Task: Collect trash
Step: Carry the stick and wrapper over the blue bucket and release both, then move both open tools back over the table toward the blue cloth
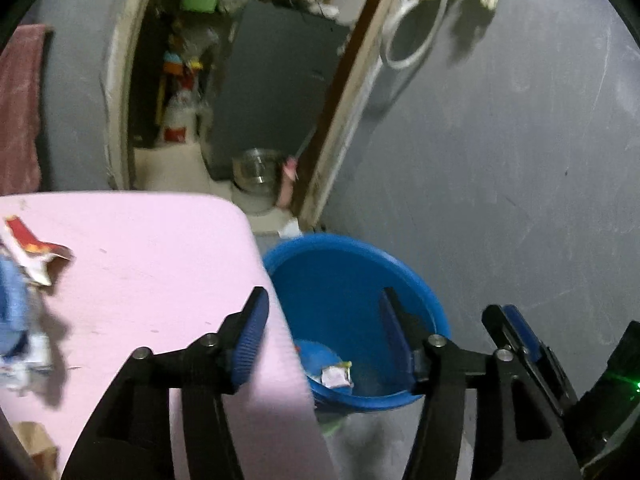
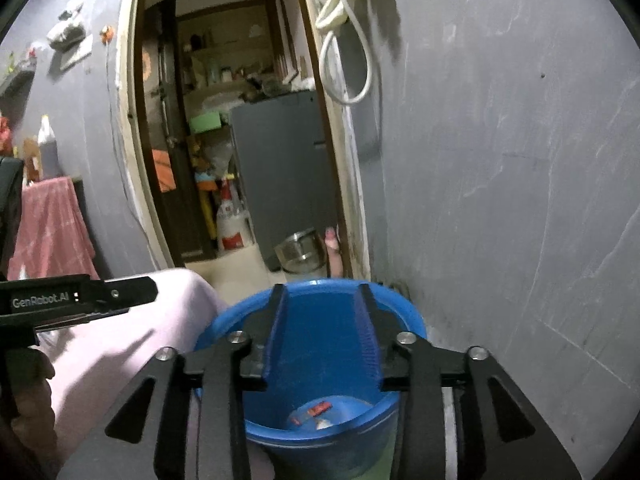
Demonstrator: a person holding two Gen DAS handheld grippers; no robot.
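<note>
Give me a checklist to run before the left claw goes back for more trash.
1. Left claw empty: ok, open, nothing between its fingers.
2. Right claw empty: ok, open above the bucket.
3. Dropped trash inside bucket: ok, a wrapper lies at the bottom.
4. Trash left on the table: not ok, a red-and-white wrapper and blue-white scraps remain at the left edge.
5. Path to them: ok, bare pink surface between.
6. Trash farther left: cannot tell, out of frame.
</note>
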